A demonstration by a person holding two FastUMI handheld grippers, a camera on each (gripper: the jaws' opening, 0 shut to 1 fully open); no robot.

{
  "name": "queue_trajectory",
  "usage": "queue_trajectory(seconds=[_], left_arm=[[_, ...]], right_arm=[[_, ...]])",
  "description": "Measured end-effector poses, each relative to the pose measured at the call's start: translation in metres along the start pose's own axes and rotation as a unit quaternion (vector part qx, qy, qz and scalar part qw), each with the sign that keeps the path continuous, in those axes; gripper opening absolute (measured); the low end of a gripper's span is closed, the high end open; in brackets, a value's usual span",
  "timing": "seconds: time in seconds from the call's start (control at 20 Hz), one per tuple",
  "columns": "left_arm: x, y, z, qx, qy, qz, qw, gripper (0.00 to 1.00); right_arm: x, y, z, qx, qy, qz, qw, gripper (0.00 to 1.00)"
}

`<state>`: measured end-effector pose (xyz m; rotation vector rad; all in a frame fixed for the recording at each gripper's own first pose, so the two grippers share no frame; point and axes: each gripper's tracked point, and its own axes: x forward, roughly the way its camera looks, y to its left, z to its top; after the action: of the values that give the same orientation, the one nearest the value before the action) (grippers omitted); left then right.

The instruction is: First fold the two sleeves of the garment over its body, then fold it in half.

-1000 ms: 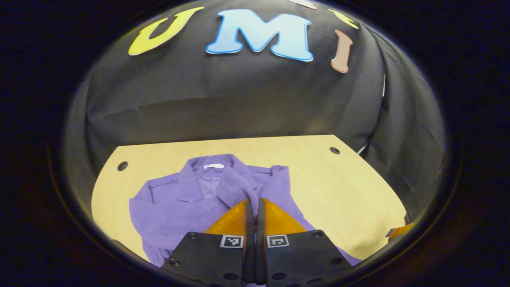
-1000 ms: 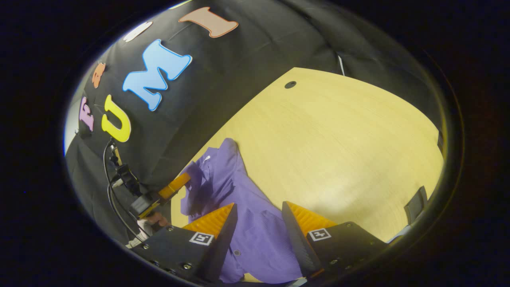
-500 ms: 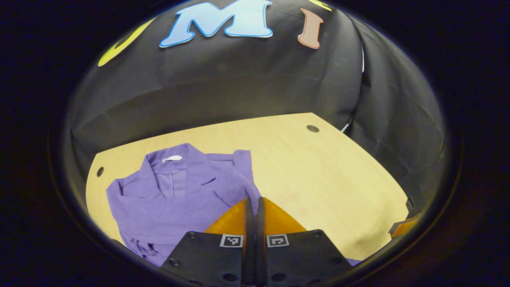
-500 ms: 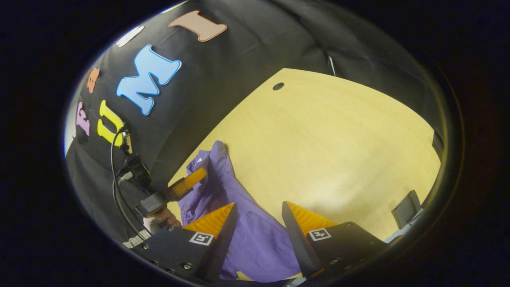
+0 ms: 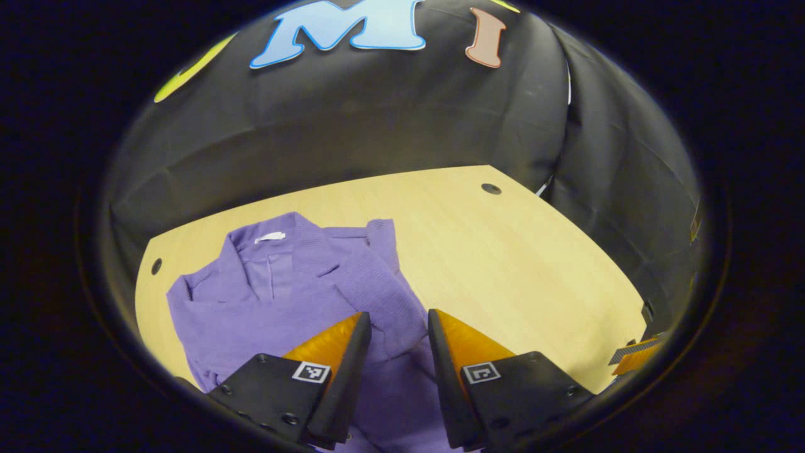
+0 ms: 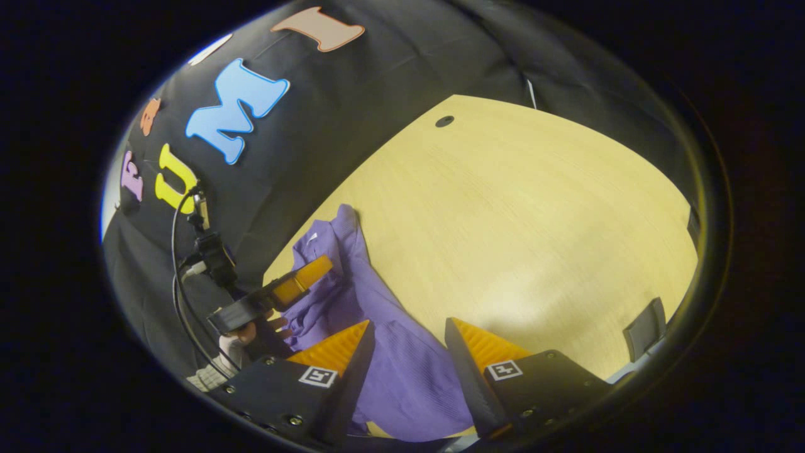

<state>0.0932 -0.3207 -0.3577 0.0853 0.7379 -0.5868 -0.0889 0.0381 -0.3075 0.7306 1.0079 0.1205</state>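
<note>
A purple garment (image 5: 283, 296) lies collar-up on the wooden table (image 5: 503, 264), with one sleeve (image 5: 383, 296) folded over its body. My left gripper (image 5: 397, 321) hovers open just above that sleeve, nothing between its fingers. In the right gripper view the garment (image 6: 390, 358) runs from the table's near edge toward the wall. My right gripper (image 6: 409, 330) stands open over its lower part, not gripping it. The left gripper (image 6: 317, 269) shows there too, held by a hand (image 6: 242, 333) over the garment's far side. A tip of the right gripper (image 5: 632, 357) peeks in at the table's right edge.
The table (image 6: 516, 220) is bare wood to the right of the garment, with round holes near its back corners (image 5: 491, 188) (image 5: 156, 266). A cable (image 6: 188, 251) hangs along the black wall behind the left hand. A dark object (image 6: 641, 324) sits past the table's right edge.
My left gripper has opened and let go of the sleeve, which now lies across the garment's body. My right gripper has stayed open and hardly moved.
</note>
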Motion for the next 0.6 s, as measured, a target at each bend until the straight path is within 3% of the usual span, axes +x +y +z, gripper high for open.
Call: queue_trajectory(seconds=[0.1,0.3,0.6], left_arm=[[-0.017,0.010,-0.006,-0.005,-0.003,0.004,1.000,0.75],[-0.059,0.046,-0.034,-0.010,-0.003,0.032,0.999,0.76],[-0.129,0.099,-0.117,-0.038,0.028,0.085,0.995,0.77]], right_arm=[[0.002,-0.001,-0.007,-0.010,0.009,-0.004,1.000,0.71],[0.005,-0.005,-0.029,-0.039,0.034,-0.016,0.999,0.71],[0.017,-0.005,-0.073,-0.081,0.088,-0.028,0.992,0.71]])
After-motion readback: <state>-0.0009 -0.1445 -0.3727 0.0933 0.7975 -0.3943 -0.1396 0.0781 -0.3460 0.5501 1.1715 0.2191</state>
